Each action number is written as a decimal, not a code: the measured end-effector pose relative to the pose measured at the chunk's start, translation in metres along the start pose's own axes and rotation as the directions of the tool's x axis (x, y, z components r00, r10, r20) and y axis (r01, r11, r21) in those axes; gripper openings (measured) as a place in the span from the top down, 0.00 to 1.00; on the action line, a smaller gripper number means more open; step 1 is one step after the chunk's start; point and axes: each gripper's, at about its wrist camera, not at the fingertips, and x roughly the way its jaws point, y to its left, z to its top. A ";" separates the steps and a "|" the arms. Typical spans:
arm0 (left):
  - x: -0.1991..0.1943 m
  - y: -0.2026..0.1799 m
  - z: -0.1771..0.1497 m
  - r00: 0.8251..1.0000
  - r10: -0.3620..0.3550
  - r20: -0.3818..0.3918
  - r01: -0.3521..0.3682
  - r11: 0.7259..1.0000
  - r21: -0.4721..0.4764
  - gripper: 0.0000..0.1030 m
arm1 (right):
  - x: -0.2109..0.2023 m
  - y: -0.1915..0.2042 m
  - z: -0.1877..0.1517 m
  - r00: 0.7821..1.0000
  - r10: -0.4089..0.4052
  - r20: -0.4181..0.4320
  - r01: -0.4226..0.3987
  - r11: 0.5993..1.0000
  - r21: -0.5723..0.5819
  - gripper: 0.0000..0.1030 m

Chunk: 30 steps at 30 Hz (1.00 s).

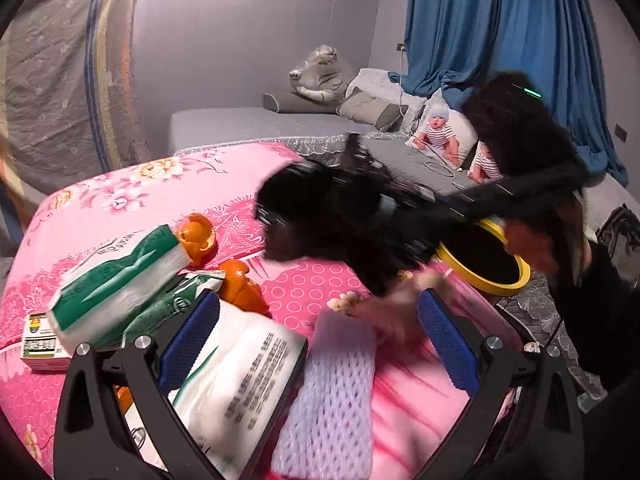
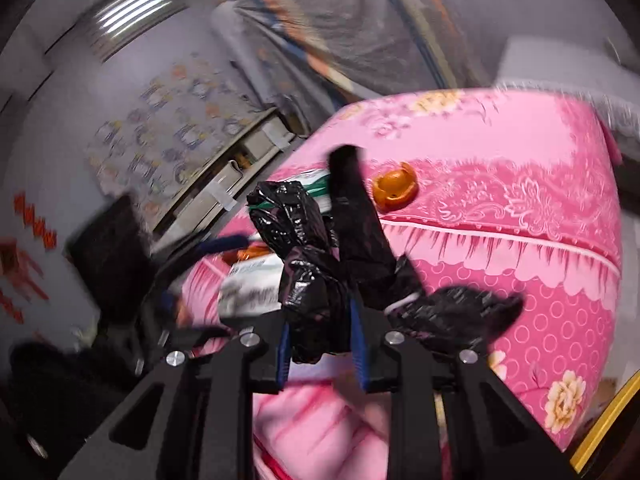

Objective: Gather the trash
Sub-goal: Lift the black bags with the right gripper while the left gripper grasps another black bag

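Note:
My right gripper [image 2: 320,332] is shut on a crumpled black plastic bag [image 2: 312,280], held up above the pink bedspread [image 2: 500,240]. In the left wrist view the same bag [image 1: 320,228] is a dark blur over the bed, beside a yellow-rimmed bin [image 1: 486,286]. My left gripper [image 1: 320,336] is open low over the bed. A white tissue pack [image 1: 240,368] and a purple foam net [image 1: 332,392] lie between its blue pads [image 1: 192,336], untouched. Orange peels [image 1: 198,236] [image 1: 240,286] and green-and-white tissue packs [image 1: 120,280] lie to the left.
A small printed box [image 1: 40,346] sits at the bed's left edge. Behind is a grey bed [image 1: 248,124] with pillows and a plush tiger [image 1: 320,76], under a blue curtain [image 1: 500,32]. A person in black [image 1: 592,280] stands at the right. The bin's yellow edge [image 2: 600,432] shows bottom right.

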 end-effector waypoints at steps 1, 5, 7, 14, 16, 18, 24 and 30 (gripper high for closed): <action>0.002 -0.002 0.002 1.000 -0.013 0.006 0.013 1.000 0.000 0.08 | -0.002 0.003 -0.006 1.000 -0.005 0.010 0.006 1.000 -0.029 0.78; 0.008 -0.009 0.012 0.995 -0.092 0.040 0.092 0.996 -0.005 0.08 | -0.003 -0.002 -0.030 1.000 -0.003 0.009 0.004 0.997 -0.081 0.77; 0.016 -0.014 0.015 0.994 -0.102 0.034 0.102 0.995 0.007 0.08 | -0.001 -0.005 -0.040 1.000 -0.004 0.003 0.004 0.996 -0.088 0.77; 0.030 -0.028 0.014 0.989 -0.148 -0.003 0.148 0.987 0.068 0.26 | -0.008 -0.005 -0.064 1.000 -0.026 0.018 0.027 0.995 -0.094 0.77; 0.032 -0.031 0.015 0.987 -0.163 -0.010 0.163 0.984 0.076 0.32 | -0.012 -0.004 -0.067 0.999 -0.023 0.027 0.026 0.996 -0.091 0.77; 0.035 -0.033 0.017 0.986 -0.168 -0.016 0.168 0.982 0.083 0.43 | -0.015 -0.006 -0.070 0.999 -0.012 0.036 0.015 0.997 -0.071 0.76; 0.049 -0.047 0.007 0.981 -0.176 -0.082 0.186 0.973 0.137 0.82 | -0.009 -0.016 -0.076 0.999 -0.040 0.004 0.040 0.999 -0.016 0.76; 0.047 -0.042 0.005 0.974 -0.214 -0.072 0.221 0.969 0.108 0.87 | -0.009 -0.017 -0.074 0.997 -0.072 0.023 0.072 0.997 -0.008 0.56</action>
